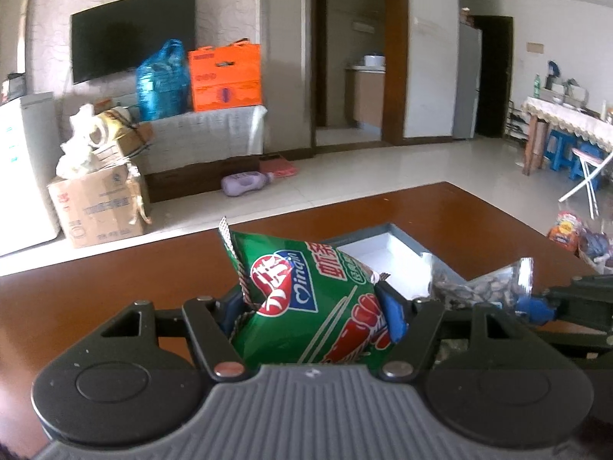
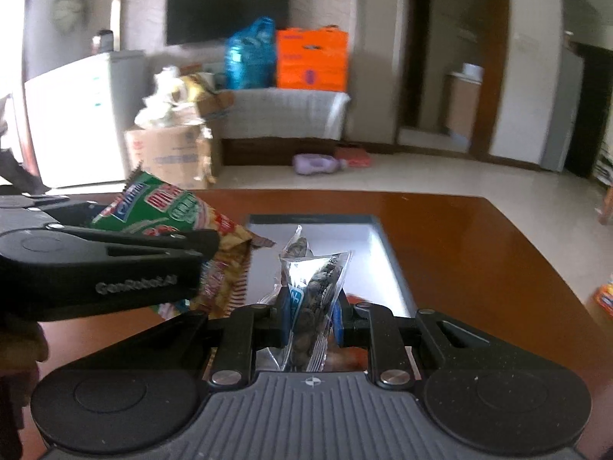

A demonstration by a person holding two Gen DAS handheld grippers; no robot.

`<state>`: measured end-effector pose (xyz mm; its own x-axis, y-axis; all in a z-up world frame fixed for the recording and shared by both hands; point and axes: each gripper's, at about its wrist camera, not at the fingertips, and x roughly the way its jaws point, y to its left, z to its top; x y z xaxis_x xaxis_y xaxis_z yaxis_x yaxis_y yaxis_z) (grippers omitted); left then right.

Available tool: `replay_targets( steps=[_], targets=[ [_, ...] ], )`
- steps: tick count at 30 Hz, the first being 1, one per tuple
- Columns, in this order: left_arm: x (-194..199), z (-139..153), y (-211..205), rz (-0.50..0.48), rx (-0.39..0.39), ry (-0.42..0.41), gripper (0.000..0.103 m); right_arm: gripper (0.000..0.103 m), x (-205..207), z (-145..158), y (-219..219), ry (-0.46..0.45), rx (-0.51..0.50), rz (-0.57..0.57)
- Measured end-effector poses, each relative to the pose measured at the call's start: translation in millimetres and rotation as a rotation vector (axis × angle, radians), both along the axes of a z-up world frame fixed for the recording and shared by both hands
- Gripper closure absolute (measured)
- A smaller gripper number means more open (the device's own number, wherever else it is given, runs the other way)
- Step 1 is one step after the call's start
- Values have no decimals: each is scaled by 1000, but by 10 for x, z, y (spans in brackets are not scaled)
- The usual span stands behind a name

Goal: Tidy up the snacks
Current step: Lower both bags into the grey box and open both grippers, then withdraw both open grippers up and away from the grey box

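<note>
My left gripper [image 1: 312, 312] is shut on a green shrimp-chip bag [image 1: 306, 303] and holds it above the brown table, at the near left of a grey box [image 1: 406, 235] with a white inside. My right gripper [image 2: 309, 316] is shut on a clear bag of dark seeds [image 2: 312, 287] and holds it over the box [image 2: 387, 249]. The seed bag also shows in the left wrist view [image 1: 482, 287], with the right gripper's blue pads [image 1: 534, 306] on it. The green bag [image 2: 161, 211] and left gripper [image 2: 115, 260] show at the left of the right wrist view.
The brown table [image 1: 95, 295] ends a little beyond the box. More snack packs [image 1: 567, 230] lie off the table's right side on the floor. Far off are a cardboard box [image 1: 99, 207], a TV, an orange box and a purple bottle [image 1: 245, 184].
</note>
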<state>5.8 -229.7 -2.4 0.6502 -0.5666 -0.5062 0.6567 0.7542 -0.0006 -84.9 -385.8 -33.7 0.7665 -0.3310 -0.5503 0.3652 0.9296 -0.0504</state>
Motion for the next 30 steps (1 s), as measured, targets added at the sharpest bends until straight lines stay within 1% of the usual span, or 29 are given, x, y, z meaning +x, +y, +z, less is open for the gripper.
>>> replay_targets(
  steps=[5,8,9,10,11,12,13,15,17,20,30],
  targets=[
    [81,-109,-454,-23,8,12,33,81,-11,-134,-229,25,-28,-41],
    [120,-171,-648,-20,27,5,29,79,17,-197,-274,38,-41,-39],
    [127,-197,-690,-12,34,3,25,77,19,-212,-278,43,-43,-36],
    [136,-218,-726,-2,40,2,14,69,31,-229,-265,48,-52,-37],
    [139,-236,-748,11,41,-7,8,62,25,-243,-240,52,-70,-40],
    [140,-247,-763,23,38,-26,0,39,18,-250,-213,44,-89,-43],
    [130,-254,-778,29,38,-47,0,17,0,-245,-181,28,-110,-48],
    [136,-256,-798,13,32,-43,0,5,-39,-208,-120,-6,-166,-50],
    [148,-247,-785,22,29,-41,0,4,-53,-182,-92,-10,-185,-37],
    [186,-214,-715,44,18,-38,0,2,-90,-175,-68,-9,-186,-21],
    [16,-86,-458,67,13,-56,0,2,-230,-18,-67,-60,-176,-38]
  ],
)
